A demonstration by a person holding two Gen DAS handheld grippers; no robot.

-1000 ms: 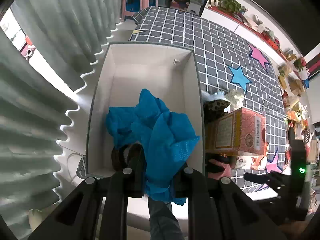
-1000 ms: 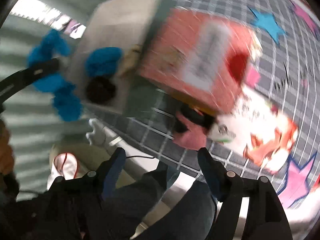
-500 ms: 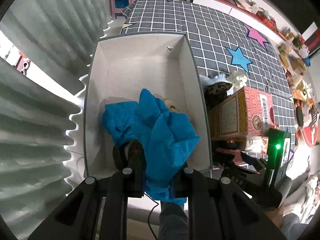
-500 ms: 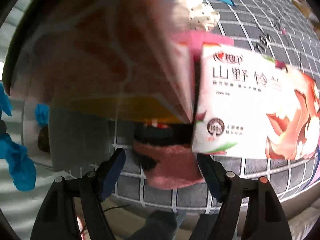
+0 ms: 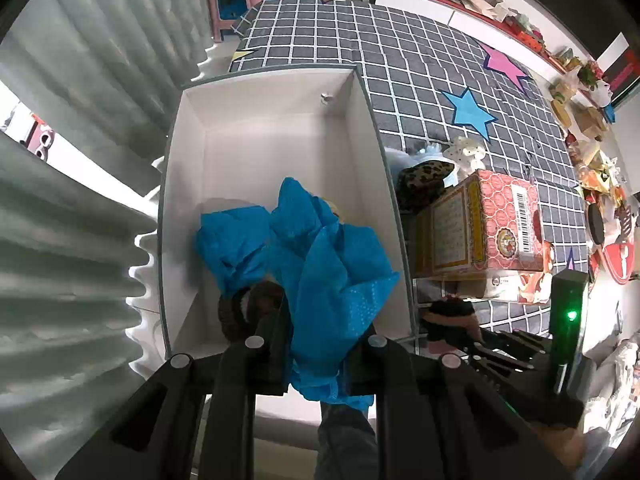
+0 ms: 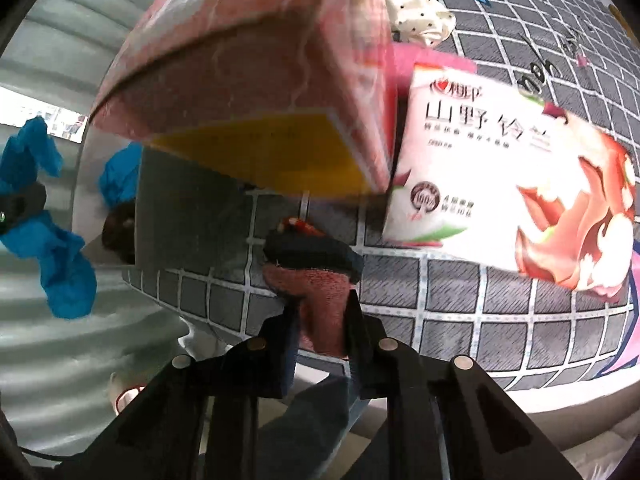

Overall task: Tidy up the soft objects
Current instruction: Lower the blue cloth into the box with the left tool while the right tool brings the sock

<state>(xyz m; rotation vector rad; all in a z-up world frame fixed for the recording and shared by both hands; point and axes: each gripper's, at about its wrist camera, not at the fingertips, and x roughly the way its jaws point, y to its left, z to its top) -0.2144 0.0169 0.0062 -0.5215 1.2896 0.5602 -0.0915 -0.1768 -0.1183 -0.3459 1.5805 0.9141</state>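
Note:
My left gripper (image 5: pixel 316 344) is shut on a crumpled blue cloth (image 5: pixel 328 264) and holds it over the near end of a white open box (image 5: pixel 276 148). A brown knitted piece (image 5: pixel 248 308) lies in the box under the cloth. My right gripper (image 6: pixel 322 312) is shut on a pink sock with a dark cuff (image 6: pixel 316 276), low over the grid-patterned tablecloth (image 6: pixel 480 340) near the table's front edge. The same sock (image 5: pixel 452 316) and the right gripper (image 5: pixel 472 340) appear at the lower right of the left wrist view.
A red and yellow carton (image 5: pixel 480 228) stands beside the box's right wall. A white and pink tissue pack (image 6: pixel 508 184) lies against it. A leopard-print soft item (image 5: pixel 424 184) and a white dotted bow (image 6: pixel 420 16) sit behind. Corrugated grey wall (image 5: pixel 80 200) is on the left.
My right gripper dropped toward the pink sock and closed its jaws on it. My left gripper stayed over the box with the blue cloth, rolling slightly.

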